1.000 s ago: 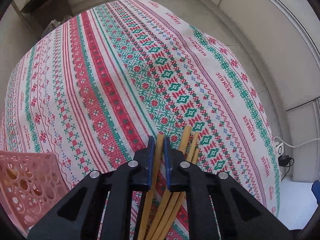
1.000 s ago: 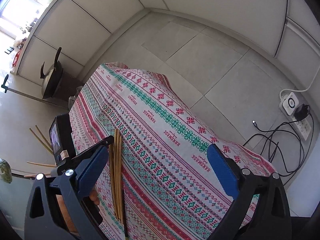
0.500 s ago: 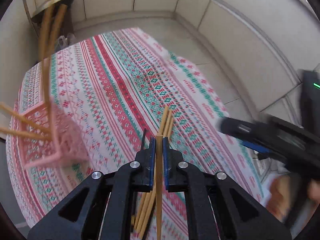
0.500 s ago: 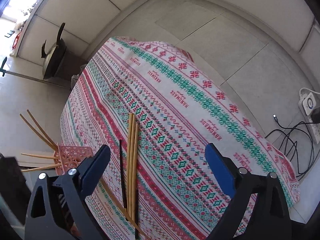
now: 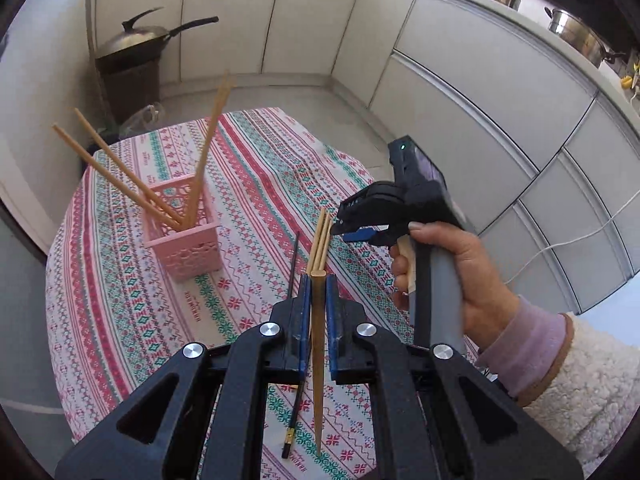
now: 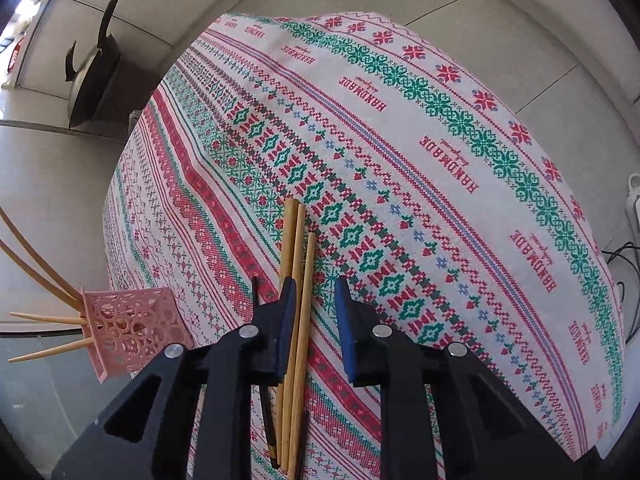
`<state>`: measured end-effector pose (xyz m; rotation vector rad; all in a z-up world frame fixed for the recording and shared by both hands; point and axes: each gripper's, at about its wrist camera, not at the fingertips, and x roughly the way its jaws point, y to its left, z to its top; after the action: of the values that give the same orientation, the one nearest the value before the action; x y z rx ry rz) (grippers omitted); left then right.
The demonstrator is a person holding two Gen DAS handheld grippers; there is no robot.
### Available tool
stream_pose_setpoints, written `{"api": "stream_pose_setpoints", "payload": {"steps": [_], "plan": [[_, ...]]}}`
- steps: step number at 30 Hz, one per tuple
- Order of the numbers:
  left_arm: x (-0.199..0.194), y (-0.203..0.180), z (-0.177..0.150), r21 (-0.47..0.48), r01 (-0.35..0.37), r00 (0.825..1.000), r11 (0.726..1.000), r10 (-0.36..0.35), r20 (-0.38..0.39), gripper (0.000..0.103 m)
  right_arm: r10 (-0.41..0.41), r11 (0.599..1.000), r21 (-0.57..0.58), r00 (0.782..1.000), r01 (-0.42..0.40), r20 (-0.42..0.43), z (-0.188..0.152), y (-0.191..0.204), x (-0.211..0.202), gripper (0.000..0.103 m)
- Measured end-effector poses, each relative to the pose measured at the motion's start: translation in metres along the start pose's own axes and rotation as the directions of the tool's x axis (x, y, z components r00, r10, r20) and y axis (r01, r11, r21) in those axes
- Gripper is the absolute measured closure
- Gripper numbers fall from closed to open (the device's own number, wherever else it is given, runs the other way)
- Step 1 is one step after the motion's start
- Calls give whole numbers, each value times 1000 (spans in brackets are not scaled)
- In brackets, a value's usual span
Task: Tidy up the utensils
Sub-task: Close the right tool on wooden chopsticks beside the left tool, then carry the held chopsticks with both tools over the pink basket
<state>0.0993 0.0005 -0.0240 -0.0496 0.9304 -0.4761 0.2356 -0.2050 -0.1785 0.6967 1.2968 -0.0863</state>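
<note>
A: Left-wrist view, from the left. What stands at that side of the table?

B: A pink perforated plastic basket [image 5: 182, 232], upright on the red-and-green patterned tablecloth [image 5: 120, 312]. Several pale wooden chopsticks [image 5: 120, 168] lean out of it, splayed to left and right.

A: And at centre?

B: The left gripper [image 5: 318, 292], its blue-padded jaws clenched on a single wooden chopstick [image 5: 318, 360]. The stick runs between the pads, raised above the cloth. Beyond its tip, a small bundle of wooden chopsticks [image 5: 322, 240] lies flat on the cloth, with a thin black chopstick [image 5: 294, 280] just to its left.

A: To the right?

B: A person's hand [image 5: 452, 272], in a fleecy white sleeve with a lilac cuff [image 5: 532, 352], grips the grey handle of the right gripper [image 5: 360, 232], which points down toward the bundle.

A: Right-wrist view, same order.

B: The pink basket [image 6: 132, 328] sits at the left near the table edge, chopsticks projecting from it. At centre, the right gripper [image 6: 316, 300] has its jaws closing, a gap remaining between them. Three wooden chopsticks pass through that gap; the leftmost lie against the left pad, the right pad stands clear of them. The black chopstick lies outside the left jaw. Whether the pads yet press the sticks cannot be told. Farther right, only tablecloth.
</note>
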Motion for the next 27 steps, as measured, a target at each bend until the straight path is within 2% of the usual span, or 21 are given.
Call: {"api": "stream_pose_setpoints", "payload": {"steps": [4, 14, 20, 27], "plan": [[-7, 8, 1, -24, 15, 1000, 1000, -15, 4, 96, -61, 998, -11, 998, 61, -19, -3, 7, 15, 89], [-21, 18, 0, -47, 11, 999, 999, -9, 46, 96, -148, 983, -100, 987, 153, 58, -3, 27, 20, 95], [-35, 21, 4, -71, 2, 995, 998, 4, 98, 96, -40, 995, -91, 997, 47, 70, -6, 16, 13, 96], [-56, 18, 5, -91, 0, 986, 996, 16, 168, 96, 76, 982, -185, 979, -41, 188, -33, 26, -62, 97]]}}
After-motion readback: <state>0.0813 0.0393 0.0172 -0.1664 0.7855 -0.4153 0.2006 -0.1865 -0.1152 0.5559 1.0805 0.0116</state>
